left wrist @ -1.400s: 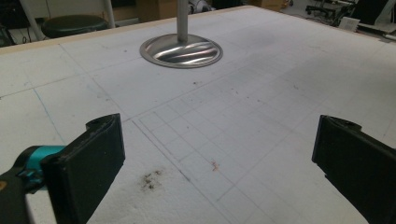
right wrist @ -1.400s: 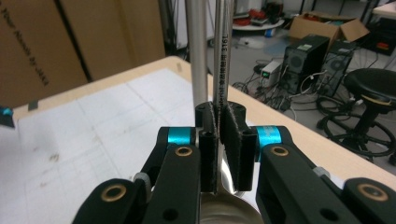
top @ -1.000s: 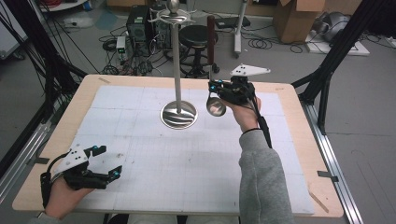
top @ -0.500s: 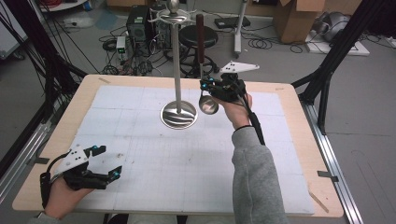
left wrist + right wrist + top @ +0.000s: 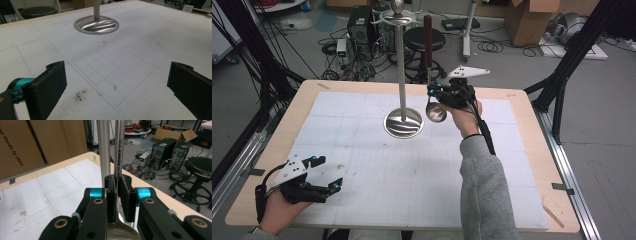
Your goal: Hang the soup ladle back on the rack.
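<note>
A metal ladle hangs upright beside the stand's pole (image 5: 402, 70), with its bowl (image 5: 436, 112) down and its dark wooden handle (image 5: 428, 35) up. My right gripper (image 5: 447, 95) is shut on its thin steel shaft (image 5: 119, 150), just above the bowl (image 5: 122, 232). In the right gripper view the pole (image 5: 103, 147) rises just left of the shaft, behind the right gripper (image 5: 117, 187). The stand's round steel base (image 5: 403, 123) sits on the white mat at the far centre. My left gripper (image 5: 328, 172) rests low at the near left, open and holding nothing (image 5: 115, 82).
A white gridded mat (image 5: 362, 150) covers the wooden table (image 5: 532, 165). The stand's base (image 5: 96, 24) lies well ahead of the left gripper. Beyond the far edge stand a black stool (image 5: 419, 37), computer cases (image 5: 362, 22) and cardboard boxes (image 5: 532, 20). Black frame legs (image 5: 562, 75) flank the table.
My right gripper has risen and moved a little toward the stand with the ladle, whose handle now stands tall beside the pole. The left gripper has stayed put.
</note>
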Demonstrator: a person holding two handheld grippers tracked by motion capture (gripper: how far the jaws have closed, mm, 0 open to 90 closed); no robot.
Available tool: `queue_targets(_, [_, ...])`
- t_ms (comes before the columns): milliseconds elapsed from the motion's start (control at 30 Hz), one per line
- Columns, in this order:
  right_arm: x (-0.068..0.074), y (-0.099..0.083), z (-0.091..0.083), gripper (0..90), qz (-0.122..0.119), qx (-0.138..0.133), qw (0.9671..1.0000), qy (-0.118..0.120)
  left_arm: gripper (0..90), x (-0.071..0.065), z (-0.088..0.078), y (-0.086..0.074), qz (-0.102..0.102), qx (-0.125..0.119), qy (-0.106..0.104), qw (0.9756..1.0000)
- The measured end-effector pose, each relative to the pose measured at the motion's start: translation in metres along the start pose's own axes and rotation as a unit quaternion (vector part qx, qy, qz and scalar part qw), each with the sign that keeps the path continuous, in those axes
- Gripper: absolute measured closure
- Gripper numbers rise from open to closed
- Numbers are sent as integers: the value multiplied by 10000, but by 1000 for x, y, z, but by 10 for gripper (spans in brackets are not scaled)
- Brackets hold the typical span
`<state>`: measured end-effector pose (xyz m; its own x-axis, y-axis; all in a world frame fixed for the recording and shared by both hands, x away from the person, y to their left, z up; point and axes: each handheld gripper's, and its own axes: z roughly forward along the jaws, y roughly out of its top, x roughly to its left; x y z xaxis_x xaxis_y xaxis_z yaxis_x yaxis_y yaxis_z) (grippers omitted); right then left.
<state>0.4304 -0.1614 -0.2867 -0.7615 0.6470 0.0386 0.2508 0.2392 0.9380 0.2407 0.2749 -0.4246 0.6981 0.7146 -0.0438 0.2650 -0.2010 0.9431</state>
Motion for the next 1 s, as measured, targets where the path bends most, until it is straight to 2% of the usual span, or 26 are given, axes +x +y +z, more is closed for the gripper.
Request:
queue_targets(367, [6, 2, 6, 841, -89, 20, 9999, 95, 31, 0, 0, 0, -4, 9, 1, 10000])
queue_targets(1000, [13, 7, 15, 840, -99, 69, 9999, 20, 31, 0, 0, -1, 20, 32, -1, 10000])
